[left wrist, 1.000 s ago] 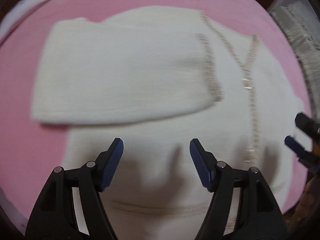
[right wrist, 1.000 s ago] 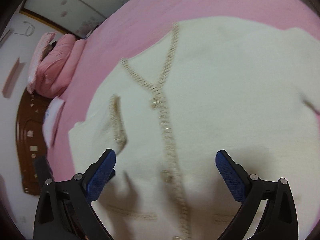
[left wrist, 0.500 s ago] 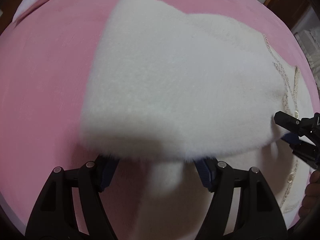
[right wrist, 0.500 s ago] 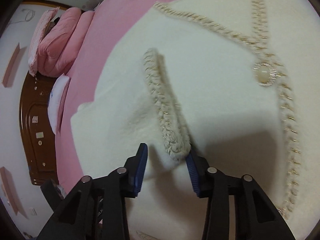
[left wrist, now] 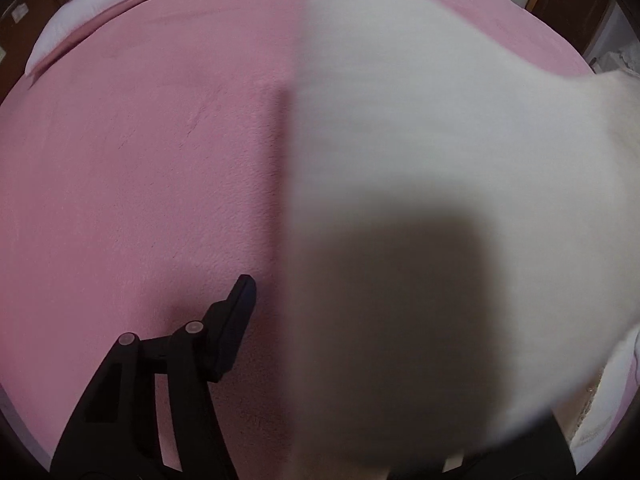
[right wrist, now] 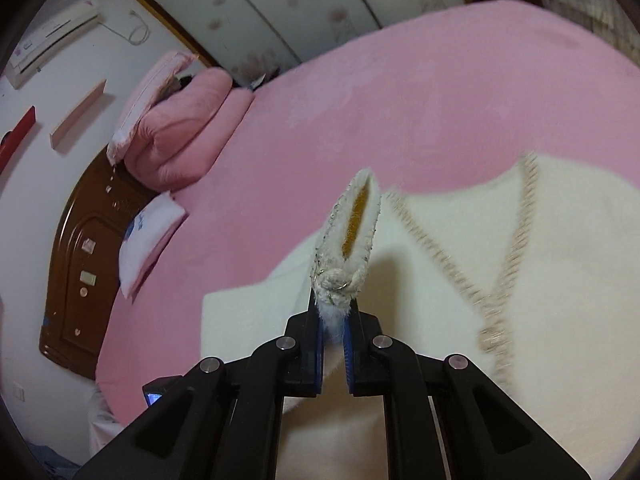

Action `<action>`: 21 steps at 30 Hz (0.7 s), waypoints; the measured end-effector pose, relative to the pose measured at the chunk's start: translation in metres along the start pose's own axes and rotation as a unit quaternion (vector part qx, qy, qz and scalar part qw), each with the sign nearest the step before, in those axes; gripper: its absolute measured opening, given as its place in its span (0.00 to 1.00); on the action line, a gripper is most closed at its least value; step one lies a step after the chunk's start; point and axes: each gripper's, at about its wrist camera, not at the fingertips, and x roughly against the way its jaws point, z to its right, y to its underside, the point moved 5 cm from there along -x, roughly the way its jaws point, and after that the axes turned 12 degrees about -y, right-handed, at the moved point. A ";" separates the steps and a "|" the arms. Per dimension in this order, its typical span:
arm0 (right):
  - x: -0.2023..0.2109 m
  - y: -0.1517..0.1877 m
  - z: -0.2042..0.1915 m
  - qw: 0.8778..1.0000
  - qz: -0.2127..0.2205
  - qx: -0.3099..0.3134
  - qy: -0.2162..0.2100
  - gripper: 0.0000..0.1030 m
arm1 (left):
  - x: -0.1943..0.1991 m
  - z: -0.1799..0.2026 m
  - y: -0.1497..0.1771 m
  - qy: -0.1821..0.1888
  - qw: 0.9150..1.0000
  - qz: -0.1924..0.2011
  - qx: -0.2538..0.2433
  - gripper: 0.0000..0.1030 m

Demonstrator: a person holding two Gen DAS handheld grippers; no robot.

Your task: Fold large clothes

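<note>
Left wrist view. Your left tongs (left wrist: 320, 320) show only one black finger (left wrist: 234, 320) over the pink bed (left wrist: 140, 140); the other finger is hidden behind a lifted, blurred sheet of the cream cardigan (left wrist: 440, 140) that fills the right half of the view. Whether these tongs are pressed onto the cloth or merely standing beside it cannot be told here. The cloth hangs very near the lens and casts a dark shadow on itself, which suggests that this side of the garment is raised off the bed.

Right wrist view. Your right tongs (right wrist: 334, 340) are pressed together, pinching the braided end of the sleeve cuff (right wrist: 348, 248), which stands upright above the blue pads (right wrist: 318, 344) with its opening facing the lens. The body of the cardigan lies flat on the bed at lower right, its braided front trim (right wrist: 500, 280) running down from the V neckline. Holding the sleeve by the stiff cuff probably gives a firm grip and lets the sleeve be carried as one piece. A pink pillow (right wrist: 180, 128) and a wooden headboard (right wrist: 76, 272) lie well apart, at the left.
</note>
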 end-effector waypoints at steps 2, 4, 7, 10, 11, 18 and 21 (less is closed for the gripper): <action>0.017 -0.003 0.010 1.000 0.010 0.002 0.023 0.07 | 0.005 -0.003 0.003 0.005 1.000 0.010 -0.009 0.43; 0.033 -0.002 0.030 0.998 0.011 0.005 0.057 0.07 | 0.009 -0.001 0.005 0.022 1.000 0.016 -0.008 0.29; 0.044 0.008 0.072 0.993 -0.010 -0.006 0.121 0.07 | 0.012 0.002 0.006 0.027 1.000 0.013 -0.002 0.19; 0.040 0.034 0.122 0.988 -0.048 -0.047 0.141 0.08 | 0.007 0.004 0.002 0.033 0.999 0.001 0.028 0.18; 0.026 0.042 0.135 0.986 -0.057 -0.048 0.147 0.08 | 0.006 0.002 0.004 0.035 0.999 -0.003 0.036 0.18; -0.004 0.061 0.170 0.945 -0.058 0.003 0.323 0.28 | 0.030 -0.005 0.014 -0.019 0.999 -0.028 0.011 0.19; 0.011 0.048 0.166 0.943 -0.002 -0.025 0.332 0.28 | 0.059 -0.015 0.015 -0.021 0.998 -0.026 0.044 0.19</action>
